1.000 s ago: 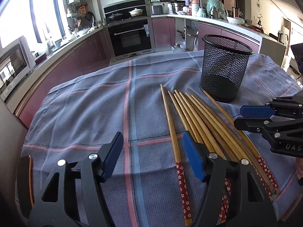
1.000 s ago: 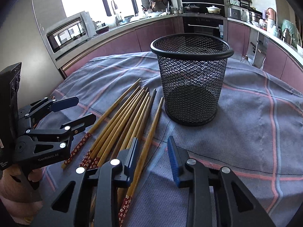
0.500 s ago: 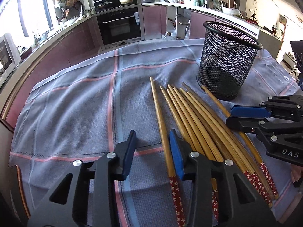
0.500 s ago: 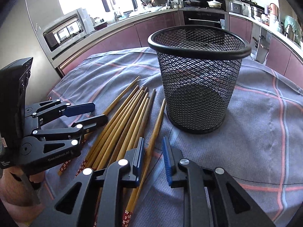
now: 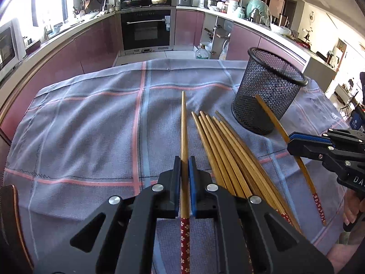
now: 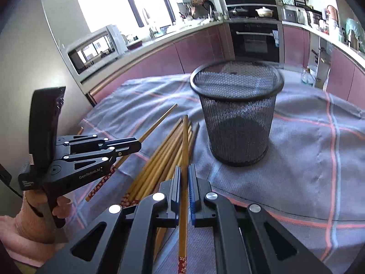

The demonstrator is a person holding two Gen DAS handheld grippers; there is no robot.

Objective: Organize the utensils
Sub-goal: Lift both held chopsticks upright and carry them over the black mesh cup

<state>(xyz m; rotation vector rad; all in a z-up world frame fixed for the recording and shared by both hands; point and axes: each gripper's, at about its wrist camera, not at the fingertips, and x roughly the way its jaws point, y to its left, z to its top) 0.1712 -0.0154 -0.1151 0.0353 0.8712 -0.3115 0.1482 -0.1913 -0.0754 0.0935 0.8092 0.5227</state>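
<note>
My left gripper point(image 5: 184, 169) is shut on one wooden chopstick point(image 5: 183, 127) with a red flowered handle, held pointing forward above the cloth. My right gripper point(image 6: 184, 178) is shut on another chopstick point(image 6: 185, 141), lifted and aimed toward the black mesh cup point(image 6: 237, 114). In the left wrist view the right gripper point(image 5: 294, 140) and its chopstick point(image 5: 273, 116) show in front of the mesh cup point(image 5: 267, 91). Several more chopsticks point(image 5: 225, 146) lie in a bundle on the cloth; they also show in the right wrist view point(image 6: 159, 159). The left gripper point(image 6: 134, 145) shows at the left there.
A grey-blue checked cloth point(image 5: 91, 123) covers the table. Kitchen counters, an oven point(image 5: 146, 29) and a microwave point(image 6: 95, 50) stand behind. A person's hand point(image 6: 34, 219) holds the left gripper's handle.
Both grippers have closed, each on a chopstick, and both chopsticks have been lifted off the cloth. The right gripper has moved closer to the mesh cup.
</note>
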